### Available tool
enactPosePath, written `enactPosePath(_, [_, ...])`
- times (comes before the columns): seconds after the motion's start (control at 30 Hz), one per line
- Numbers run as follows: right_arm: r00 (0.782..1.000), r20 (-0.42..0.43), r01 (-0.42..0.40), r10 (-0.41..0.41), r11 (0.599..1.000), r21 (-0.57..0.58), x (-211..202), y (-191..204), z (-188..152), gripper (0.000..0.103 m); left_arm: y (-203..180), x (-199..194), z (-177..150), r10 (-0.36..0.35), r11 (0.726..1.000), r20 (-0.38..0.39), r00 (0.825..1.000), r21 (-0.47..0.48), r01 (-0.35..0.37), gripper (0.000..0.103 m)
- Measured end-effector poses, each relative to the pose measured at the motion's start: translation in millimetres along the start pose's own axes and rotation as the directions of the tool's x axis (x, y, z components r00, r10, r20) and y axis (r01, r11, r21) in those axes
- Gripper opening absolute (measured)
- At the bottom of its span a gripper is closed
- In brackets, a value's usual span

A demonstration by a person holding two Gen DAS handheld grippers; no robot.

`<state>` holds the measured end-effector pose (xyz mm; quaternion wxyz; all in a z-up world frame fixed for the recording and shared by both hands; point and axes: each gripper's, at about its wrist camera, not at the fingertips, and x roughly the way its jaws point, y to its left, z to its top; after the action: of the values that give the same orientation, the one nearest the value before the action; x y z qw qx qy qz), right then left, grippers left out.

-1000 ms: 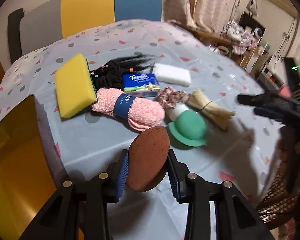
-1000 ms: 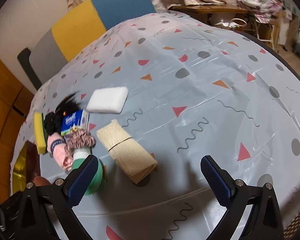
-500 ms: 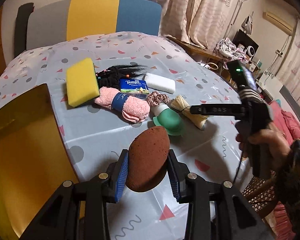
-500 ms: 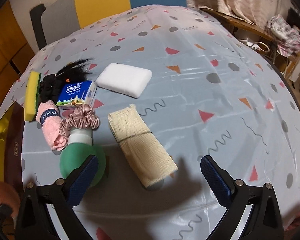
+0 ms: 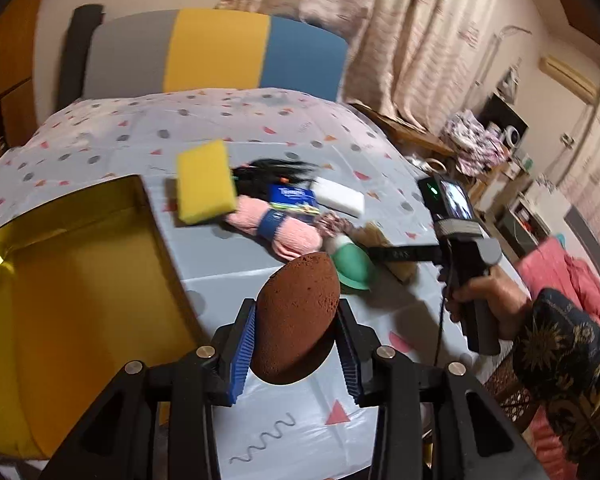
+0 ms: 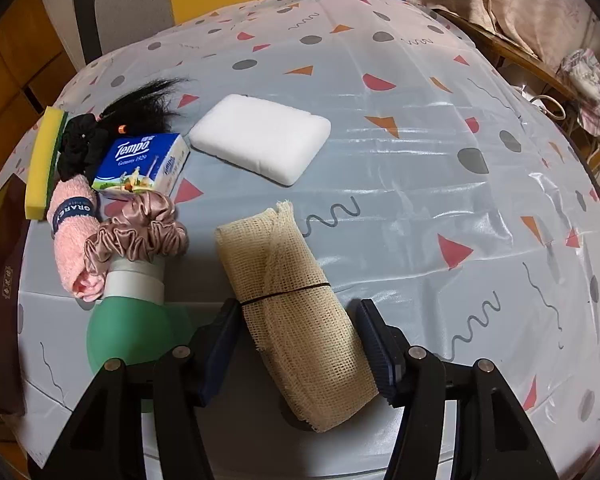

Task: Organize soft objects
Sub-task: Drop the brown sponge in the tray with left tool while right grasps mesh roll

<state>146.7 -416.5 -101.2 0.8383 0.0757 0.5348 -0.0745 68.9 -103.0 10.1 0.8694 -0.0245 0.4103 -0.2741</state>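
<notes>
The left claw (image 5: 296,356) is clamped on a brown sponge (image 5: 296,322), hiding the counter (image 5: 380,300) beyond. The right claw (image 6: 296,344) stands apart, straddling the gauze roll (image 6: 296,312); left of it, the tissue pack (image 6: 142,164) reads "Tempo".

Warm indoor light, fairly dim. Left wrist view motion-blurred — yellow sponge (image 5: 205,181) and curtains (image 5: 412,32) smeared. Right wrist view sharp; glare streaks on the tablecloth (image 6: 420,128) toward the table's far right edge. Heavy fisheye bending, dark vignette at corners.
</notes>
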Motion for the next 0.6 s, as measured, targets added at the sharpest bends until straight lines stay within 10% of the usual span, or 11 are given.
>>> enactPosePath(0.3, [1.0, 0.012, -0.007, 0.007, 1.0, 0.002, 1, -2, -5, 0.063, 83, -22, -4, 0.151, 0.971, -0.002, 0.989, -0.185, -0.148, 0.038])
enactPosePath(0.6, [1.0, 0.021, 0.01, -0.009, 0.999, -0.034, -1, 6, -9, 0.067, 174, -13, -10, 0.402, 0.867, -0.119, 0.908, -0.268, -0.42, 0.038])
